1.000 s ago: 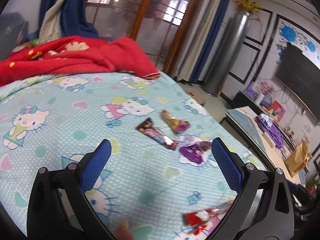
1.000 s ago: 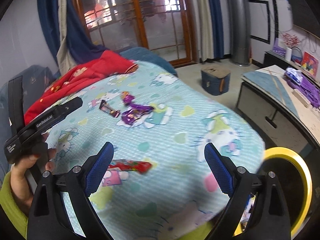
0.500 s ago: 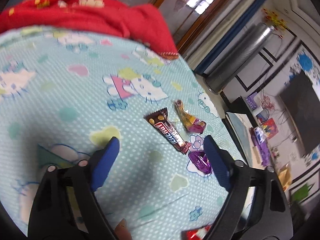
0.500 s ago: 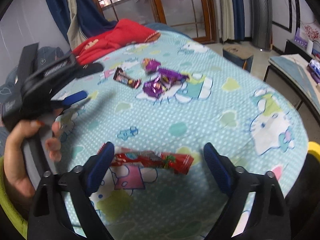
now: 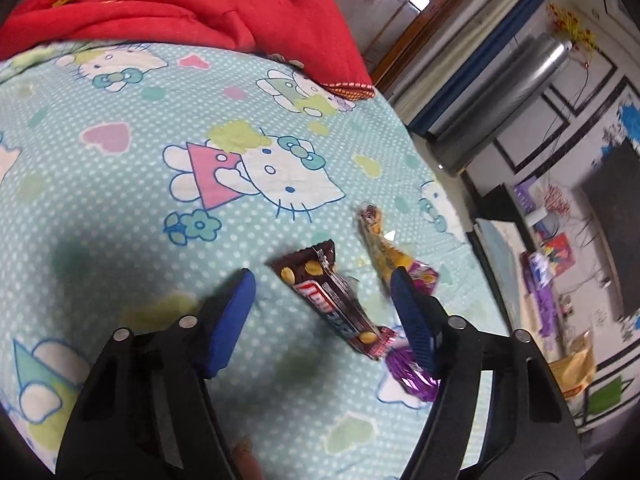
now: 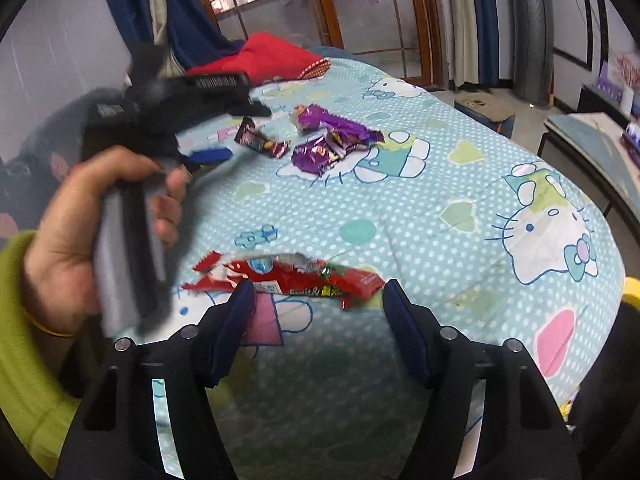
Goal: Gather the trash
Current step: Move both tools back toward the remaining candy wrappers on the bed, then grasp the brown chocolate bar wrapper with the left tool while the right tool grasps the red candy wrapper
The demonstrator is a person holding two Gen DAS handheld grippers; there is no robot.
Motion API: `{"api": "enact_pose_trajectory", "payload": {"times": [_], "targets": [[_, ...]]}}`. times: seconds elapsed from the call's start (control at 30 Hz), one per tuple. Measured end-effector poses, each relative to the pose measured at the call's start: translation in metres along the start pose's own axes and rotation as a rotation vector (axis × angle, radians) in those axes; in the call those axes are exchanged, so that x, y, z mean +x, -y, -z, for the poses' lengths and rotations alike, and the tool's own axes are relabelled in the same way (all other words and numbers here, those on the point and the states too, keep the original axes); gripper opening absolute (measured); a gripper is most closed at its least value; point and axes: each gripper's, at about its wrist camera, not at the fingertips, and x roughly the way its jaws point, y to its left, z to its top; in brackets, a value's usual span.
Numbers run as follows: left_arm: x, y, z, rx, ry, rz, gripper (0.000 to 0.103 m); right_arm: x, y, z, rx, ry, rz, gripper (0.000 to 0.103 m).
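My left gripper (image 5: 324, 292) is open, with a brown candy bar wrapper (image 5: 334, 304) lying between its blue fingers on the bed. A yellow-purple wrapper (image 5: 384, 248) and a shiny purple wrapper (image 5: 412, 376) lie just right of it. My right gripper (image 6: 318, 300) is open and just short of a long red wrapper (image 6: 288, 278) on the bed. In the right wrist view the left gripper (image 6: 208, 156) hovers by the brown wrapper (image 6: 260, 142) and the purple wrappers (image 6: 328, 144).
The bed has a light blue cartoon-cat sheet (image 5: 140, 200). A red blanket (image 5: 180, 8) lies at its far end. A yellow rim (image 6: 630, 292) shows past the bed's right edge. A low cabinet with clutter (image 5: 552, 280) stands beyond the bed.
My left gripper has moved forward and down until the brown wrapper lies between its fingers. My right gripper has moved closer to the red wrapper. Both stay open.
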Motion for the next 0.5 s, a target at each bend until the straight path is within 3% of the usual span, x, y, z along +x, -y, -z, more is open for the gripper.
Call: {"api": "enact_pose_trajectory", "payload": {"times": [0.23,0.33,0.4,0.5], "targets": [[0.003,0.003,0.003,0.068,0.022,-0.064,0.043,-0.001,-0.003,-0.006,-0.053,0.014,-0.013,0.063],[0.001,-0.002,0.003,0.053,0.025,-0.060,0.037,0.008,-0.008,-0.010,-0.081,-0.008,-0.034,0.046],[0.000,-0.005,0.004,0.051,0.027,-0.051,0.037,0.011,-0.011,-0.007,-0.103,-0.019,-0.026,0.027],[-0.001,-0.006,0.005,0.049,0.029,-0.040,0.036,0.009,-0.015,-0.002,-0.115,-0.023,-0.027,0.023]]}}
